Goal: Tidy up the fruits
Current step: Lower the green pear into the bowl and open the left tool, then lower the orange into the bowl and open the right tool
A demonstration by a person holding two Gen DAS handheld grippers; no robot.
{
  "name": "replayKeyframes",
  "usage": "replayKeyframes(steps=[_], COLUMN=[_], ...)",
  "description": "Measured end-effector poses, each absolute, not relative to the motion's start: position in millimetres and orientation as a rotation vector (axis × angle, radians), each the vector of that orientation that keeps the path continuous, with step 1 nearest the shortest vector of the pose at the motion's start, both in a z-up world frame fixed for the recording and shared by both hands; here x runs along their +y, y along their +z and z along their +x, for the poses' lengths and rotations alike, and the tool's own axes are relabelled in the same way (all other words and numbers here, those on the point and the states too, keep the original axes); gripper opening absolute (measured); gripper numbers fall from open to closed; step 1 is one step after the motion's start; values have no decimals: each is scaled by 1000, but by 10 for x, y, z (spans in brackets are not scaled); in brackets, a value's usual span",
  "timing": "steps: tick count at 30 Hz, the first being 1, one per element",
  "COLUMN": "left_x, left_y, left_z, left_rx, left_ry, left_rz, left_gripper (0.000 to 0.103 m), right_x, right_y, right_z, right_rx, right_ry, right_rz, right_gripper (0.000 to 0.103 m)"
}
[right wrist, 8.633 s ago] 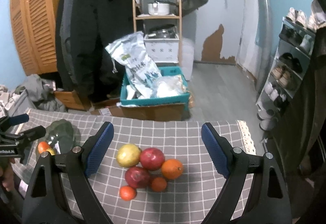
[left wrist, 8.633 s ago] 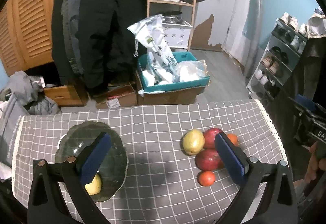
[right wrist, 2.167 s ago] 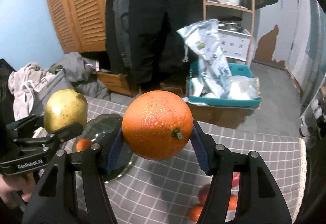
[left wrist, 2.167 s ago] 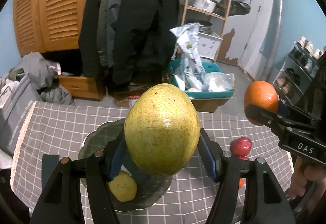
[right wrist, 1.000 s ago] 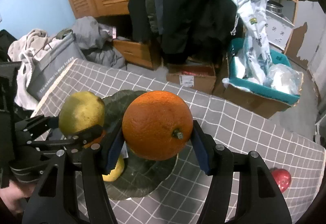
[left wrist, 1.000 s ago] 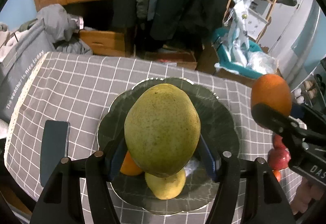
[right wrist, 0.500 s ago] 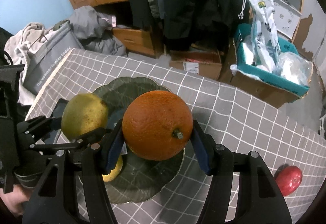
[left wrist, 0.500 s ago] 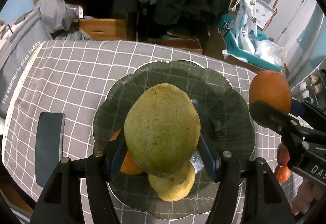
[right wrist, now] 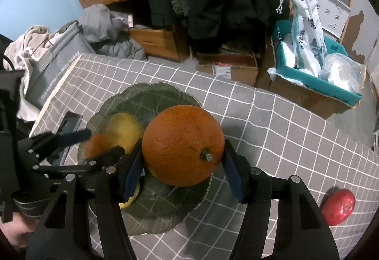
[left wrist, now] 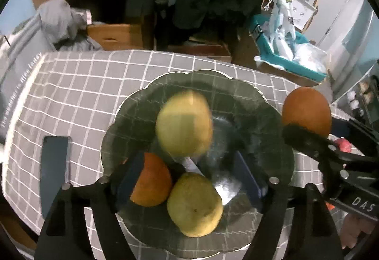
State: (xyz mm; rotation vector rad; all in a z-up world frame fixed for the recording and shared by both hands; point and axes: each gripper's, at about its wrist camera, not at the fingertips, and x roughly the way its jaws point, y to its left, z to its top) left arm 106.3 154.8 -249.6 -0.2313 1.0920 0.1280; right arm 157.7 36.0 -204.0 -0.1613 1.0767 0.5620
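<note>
Left wrist view, left claw (left wrist: 187, 172): jaws opening; the blurred pear (left wrist: 184, 123) is free of them, over the middle of the glass plate (left wrist: 272, 118).
Plate at 6 o'clock: second pear (left wrist: 194, 204) beside a small orange (left wrist: 151, 180).
Right wrist view, right claw (right wrist: 182, 168): clamped on the big orange (right wrist: 182, 145), above the plate's 3 o'clock edge.
Handling: the orange seems firm, round, likely to roll; grip across its widest part.
Table (right wrist: 284, 132): red apple (right wrist: 338, 206) at 4 o'clock.

Below me the table's grey checked cloth (left wrist: 83, 84) carried the green glass plate (left wrist: 236, 91), a dark phone (left wrist: 55, 165) just beside the plate and a red apple (right wrist: 338, 206) well apart from the plate.
</note>
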Motion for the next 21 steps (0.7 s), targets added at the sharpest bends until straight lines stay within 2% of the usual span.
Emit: replayKeyframes(steps=[21], left_x=[1761], left_y=[-2507], left_z=[848], left_rx=[1129], left_ry=[212], left_rz=[-236], left_gripper=[82], right_x=[488], right_y=[-2310], right_z=[1585], right_rx=[1184], right_ry=[581], right_rz=[-163], right_gripper=[64])
